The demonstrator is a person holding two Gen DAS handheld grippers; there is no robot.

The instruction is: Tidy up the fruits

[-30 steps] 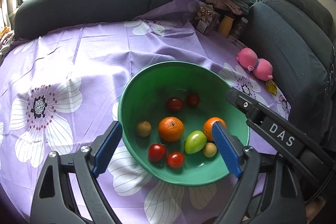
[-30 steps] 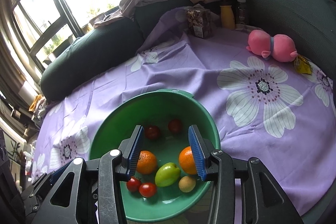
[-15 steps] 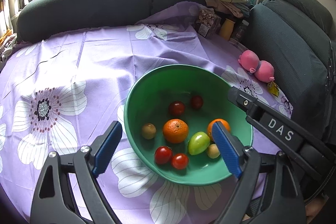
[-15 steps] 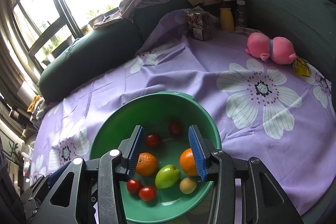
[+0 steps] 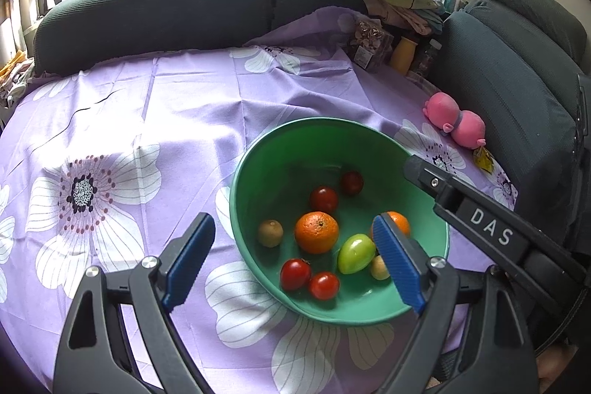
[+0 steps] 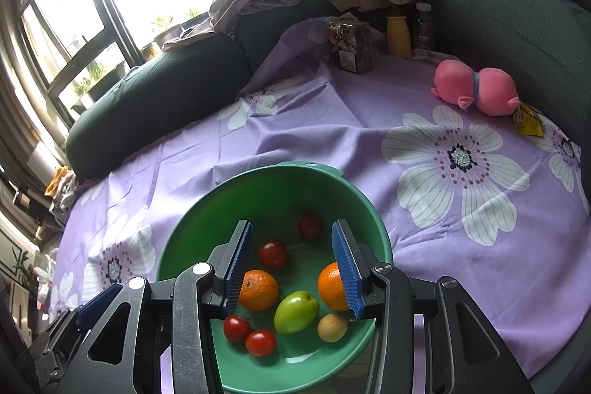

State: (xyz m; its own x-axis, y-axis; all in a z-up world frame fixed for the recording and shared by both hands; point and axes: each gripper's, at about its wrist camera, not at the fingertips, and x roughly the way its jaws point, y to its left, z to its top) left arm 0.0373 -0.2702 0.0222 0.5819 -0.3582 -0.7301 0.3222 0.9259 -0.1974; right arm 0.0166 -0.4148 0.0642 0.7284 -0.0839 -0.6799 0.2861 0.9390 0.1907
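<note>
— So where is the fruit sitting right now?

— All of it is lying inside the green bowl (image 5: 240,194) on the purple flowered cloth (image 5: 155,106): two oranges (image 5: 316,232), a green fruit (image 5: 355,253), four red tomatoes (image 5: 295,274), a brownish kiwi (image 5: 270,233) and a small pale fruit (image 6: 331,327). Nothing loose is showing on the cloth.

— And the claws?

— Both are hanging spread wide and carrying nothing. The left gripper (image 5: 295,264) is straddling the bowl's near-left rim; the right gripper (image 6: 293,268) is hovering over the bowl's middle, one finger (image 6: 347,264) crossing in front of the right-hand orange.

— Which step is that, then?

— Hard to pin down, I'm judging. It is fitting two stages: fruit gathered and the claws pulling clear, or the claws coming in to lift pieces out and sort them elsewhere. No second container is showing in either view.

— What is any pick asking for?

— Care with crowding. The green fruit is touching the pale one and lying near both oranges, so the fingers would be needing a clean gap, and round skins roll easily.
</note>
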